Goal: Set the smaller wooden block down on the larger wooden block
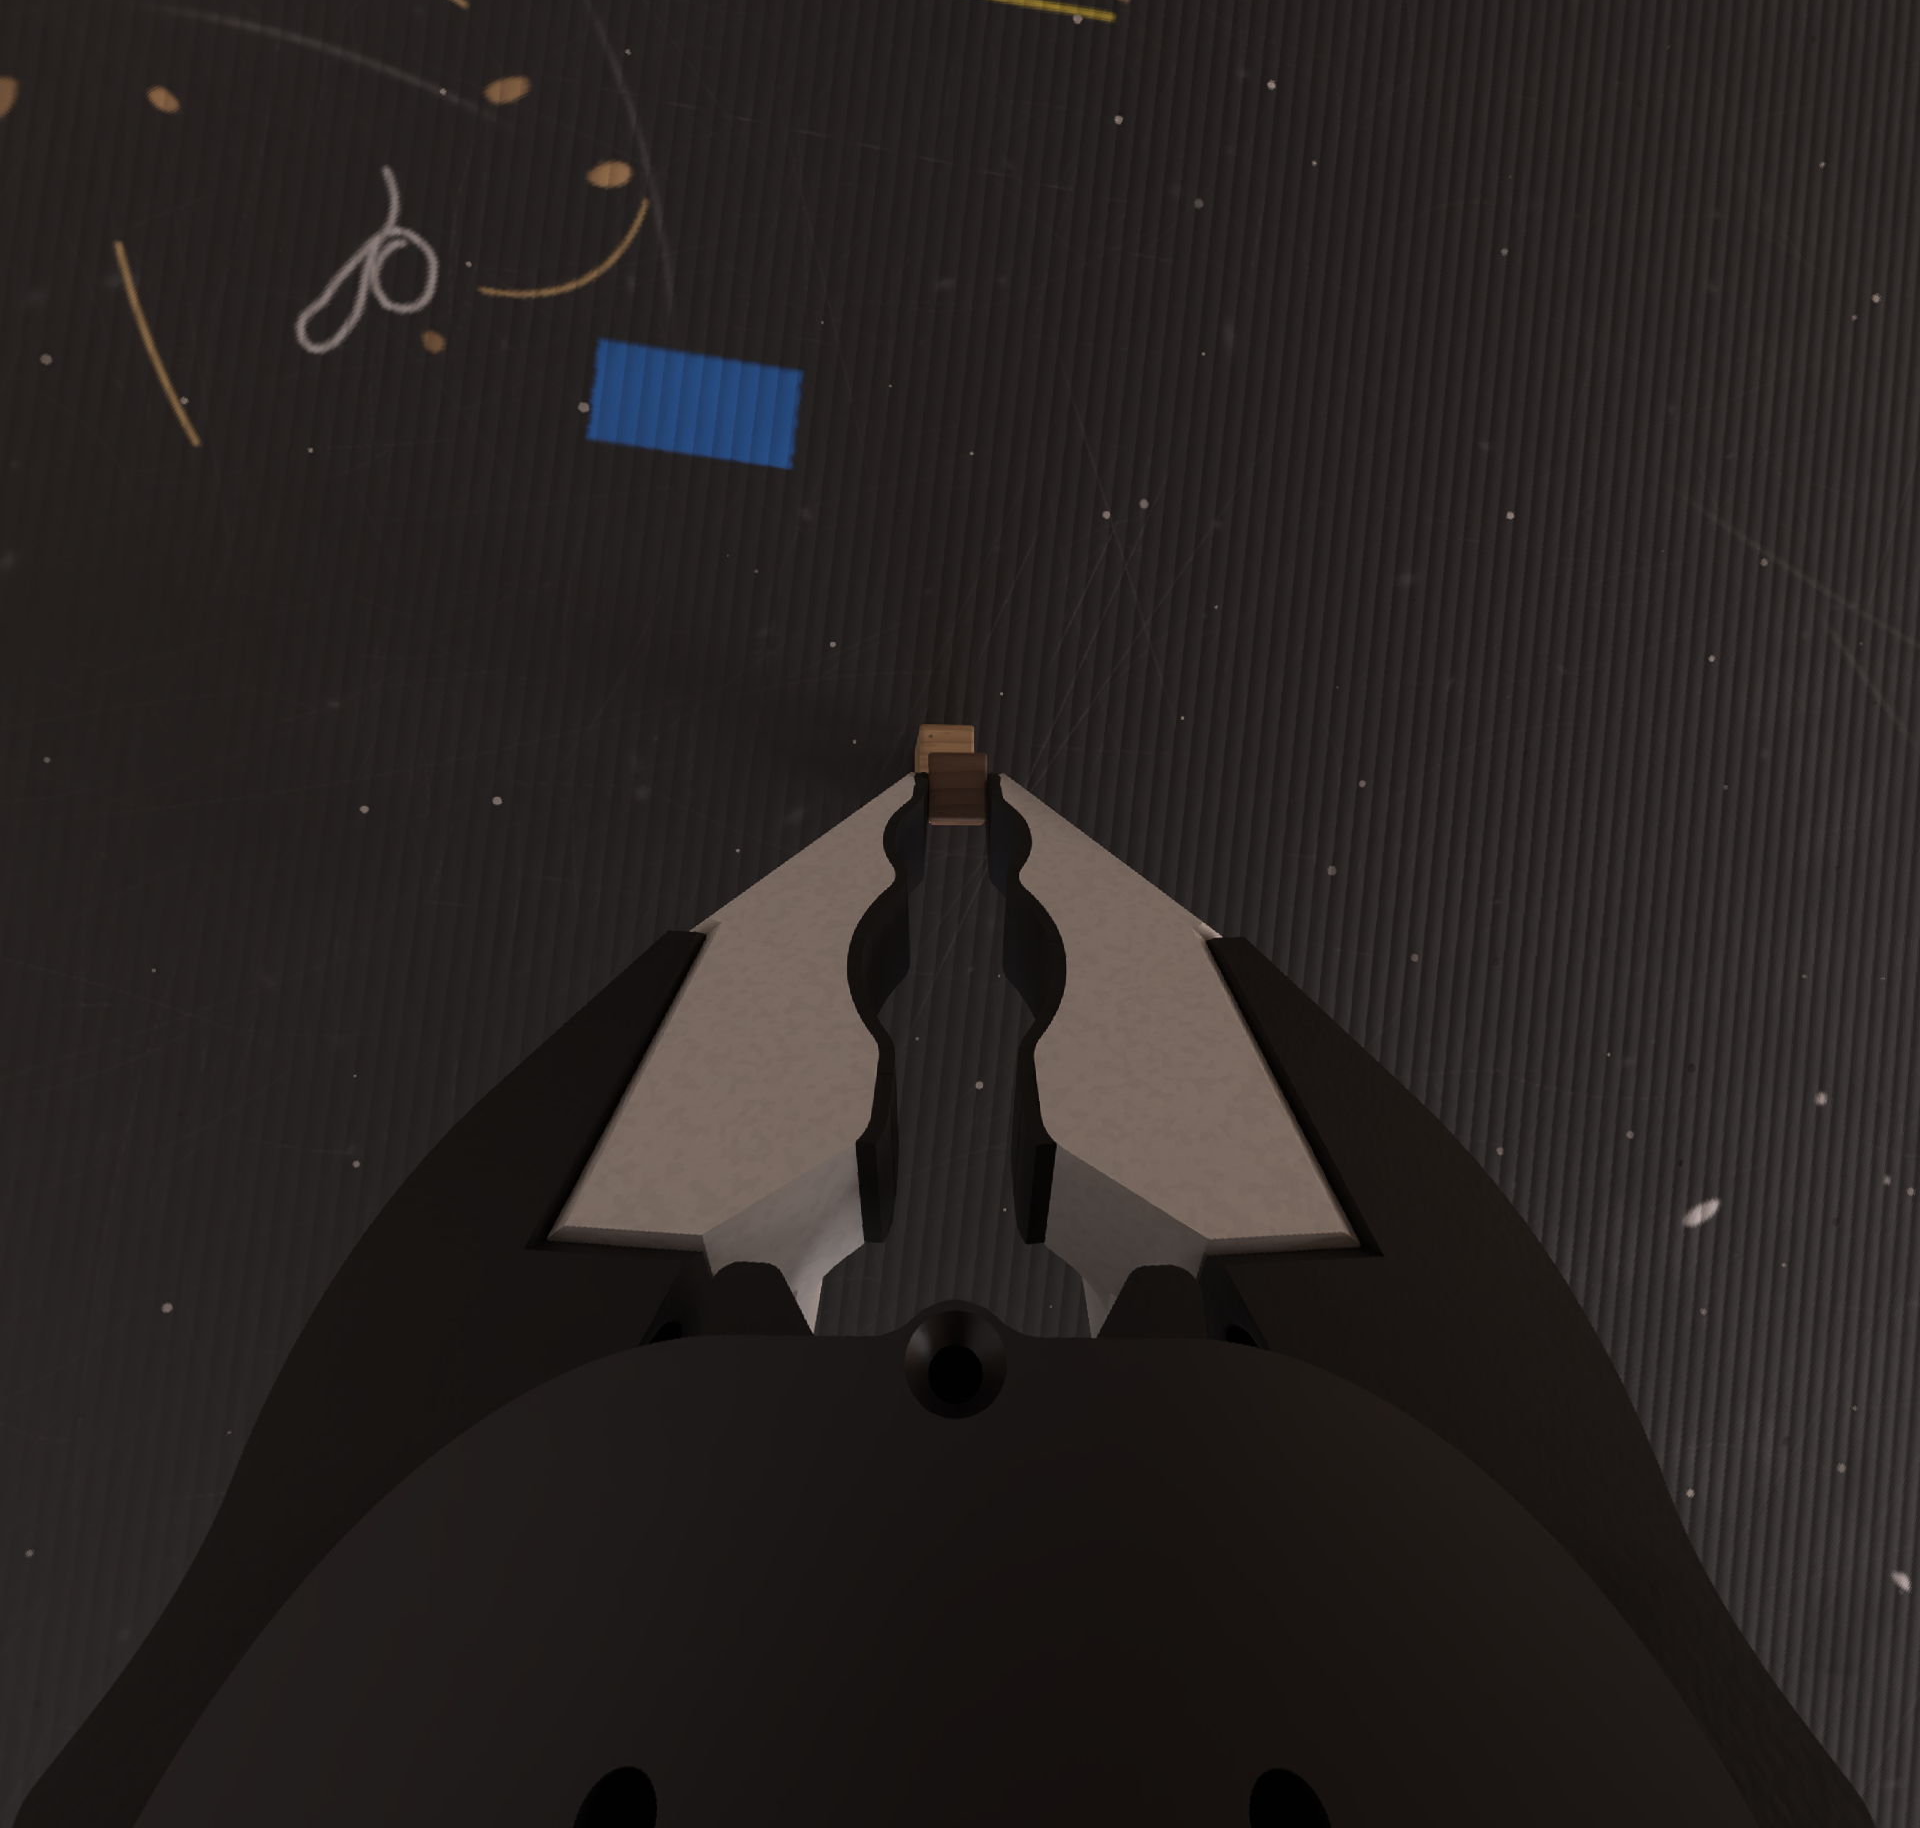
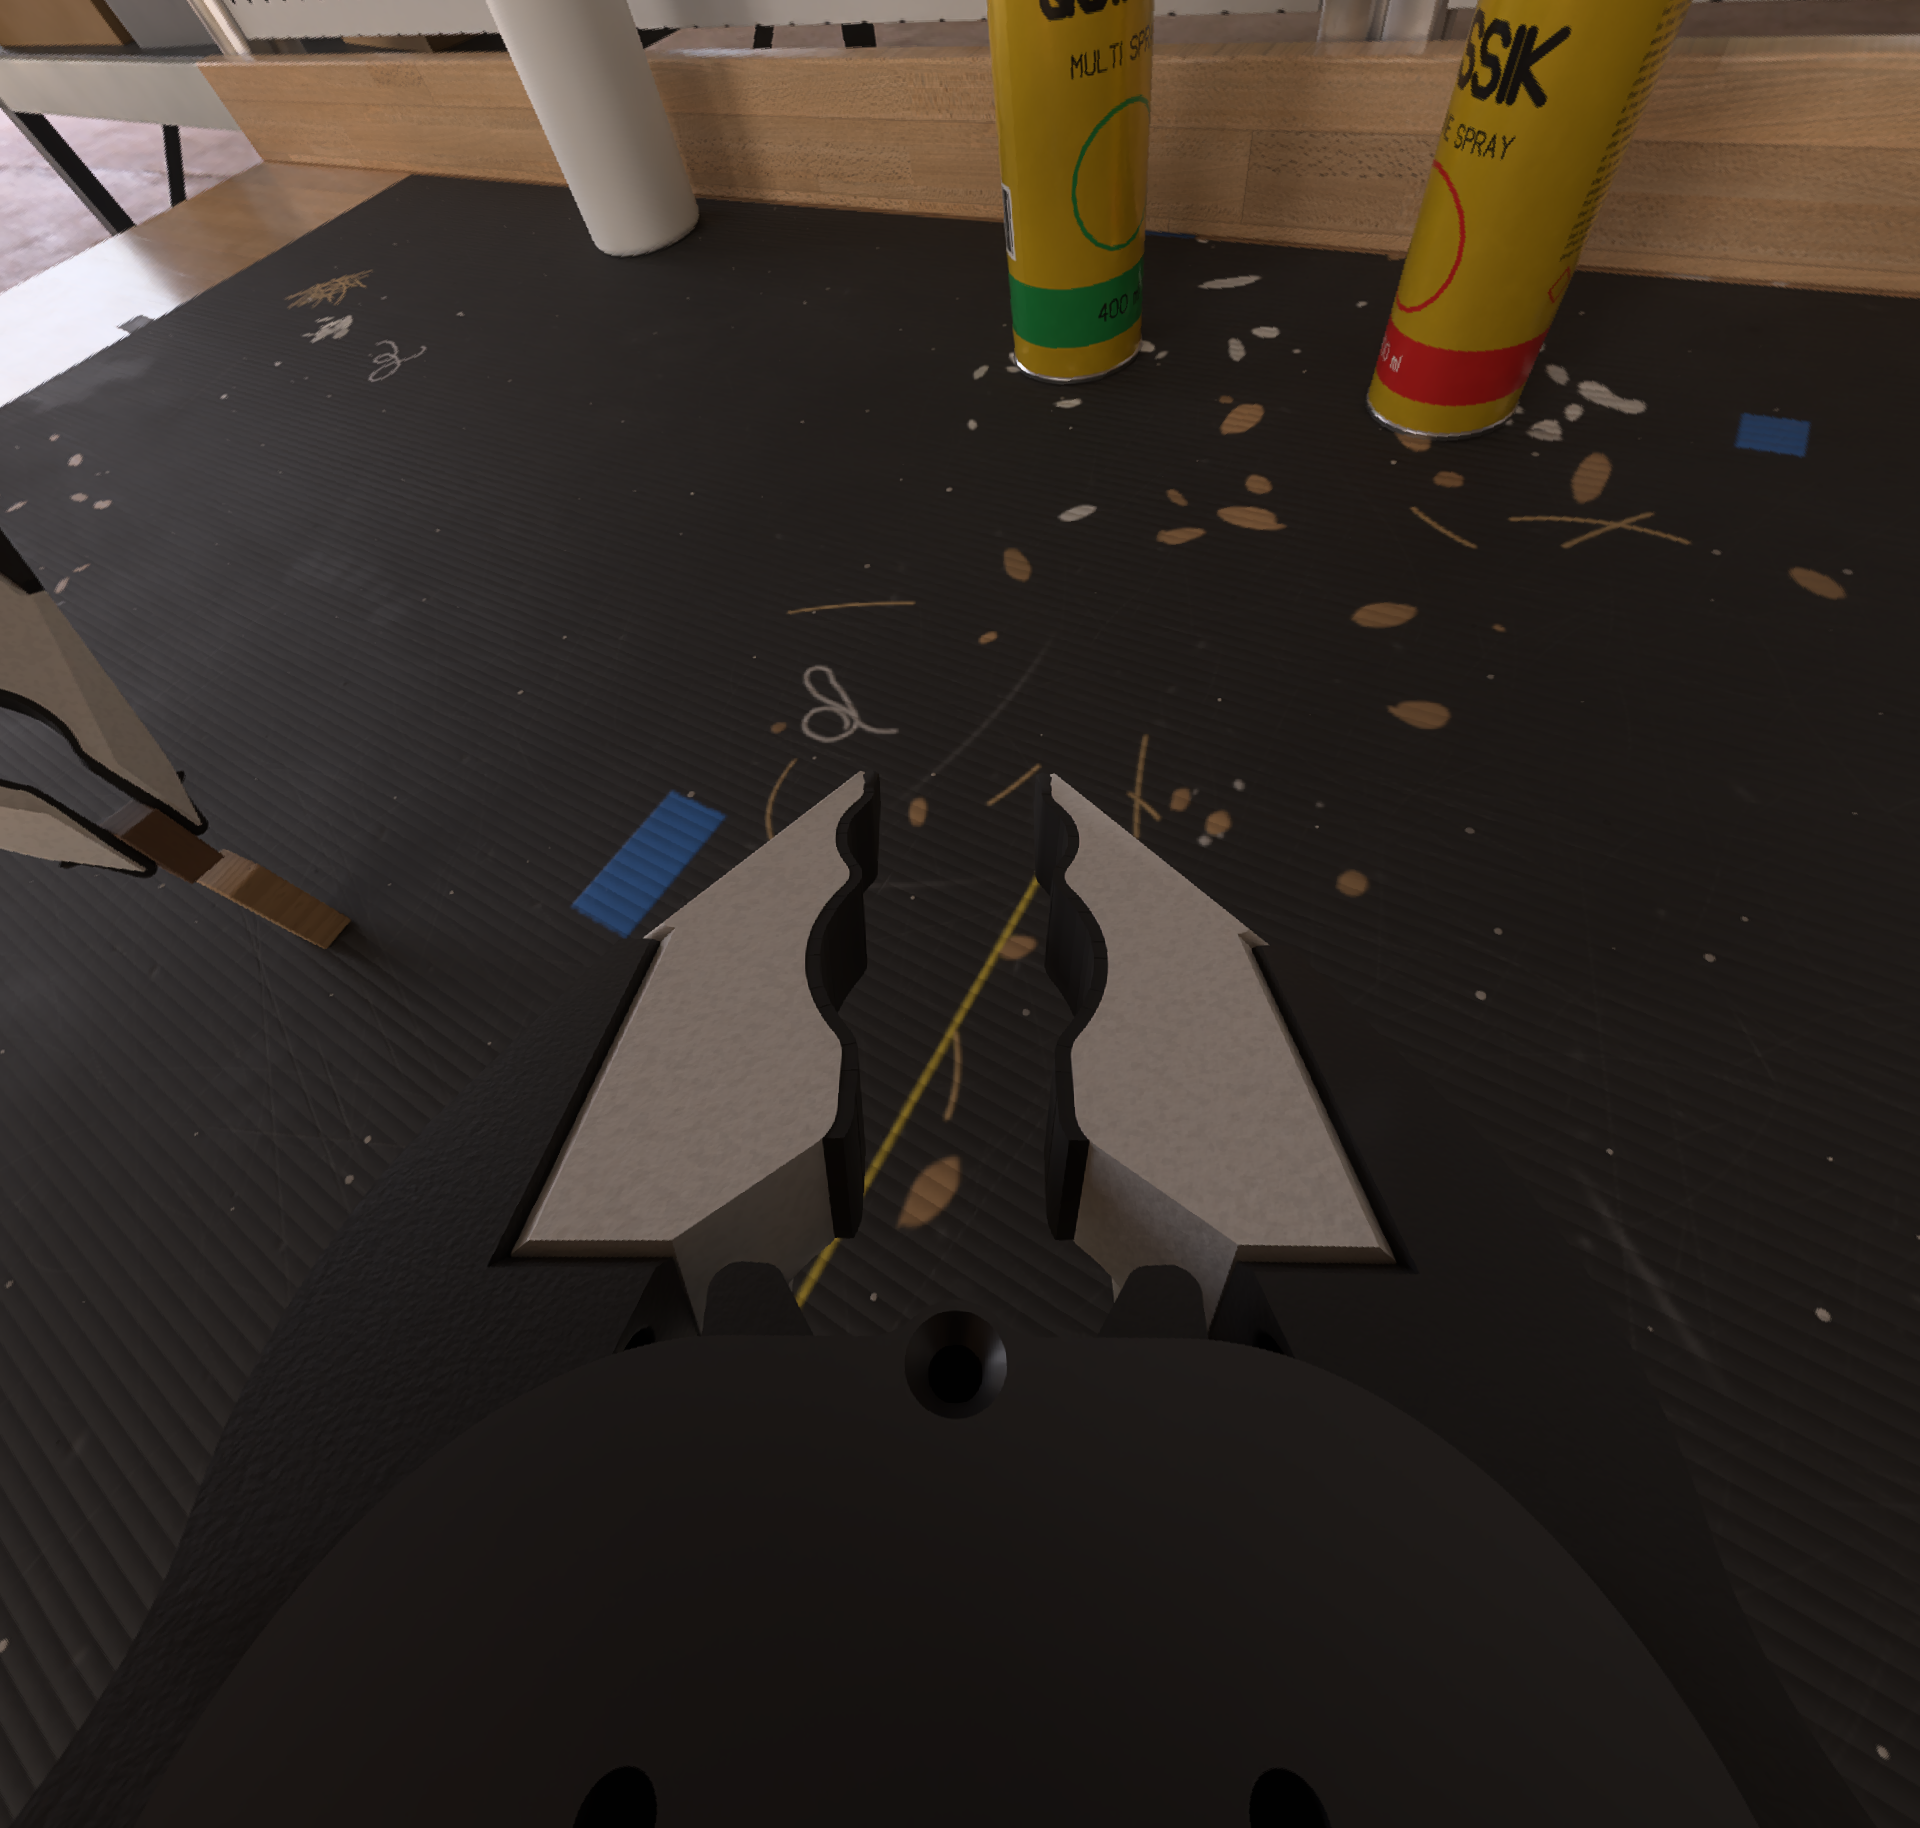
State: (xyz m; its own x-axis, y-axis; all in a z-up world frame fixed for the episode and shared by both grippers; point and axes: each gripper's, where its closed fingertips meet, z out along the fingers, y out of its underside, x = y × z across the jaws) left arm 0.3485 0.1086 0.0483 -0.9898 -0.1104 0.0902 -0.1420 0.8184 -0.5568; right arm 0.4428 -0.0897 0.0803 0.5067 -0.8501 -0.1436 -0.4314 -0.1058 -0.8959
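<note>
In the left wrist view my left gripper point(image 1: 957, 791) points down at the black mat and is shut on the smaller, dark brown wooden block point(image 1: 957, 799) at its fingertips. The larger, light wooden block point(image 1: 945, 739) lies right beneath it, mostly hidden, and the two seem to touch. In the right wrist view the left gripper's fingers point(image 2: 104, 781) come in at the far left, with the dark block point(image 2: 171, 843) against the light block point(image 2: 278, 903) on the mat. My right gripper point(image 2: 956, 786) is open and empty, above the mat, well right of the blocks.
Two yellow spray cans point(image 2: 1081, 220) point(image 2: 1496, 251) and a white cylinder point(image 2: 592, 105) stand at the back by a wooden rail point(image 2: 831, 126). Blue patches point(image 1: 694, 419) point(image 2: 649, 862) point(image 2: 1772, 434), a yellow line point(image 2: 935, 1061) and wood chips mark the ribbed mat point(image 2: 416, 583).
</note>
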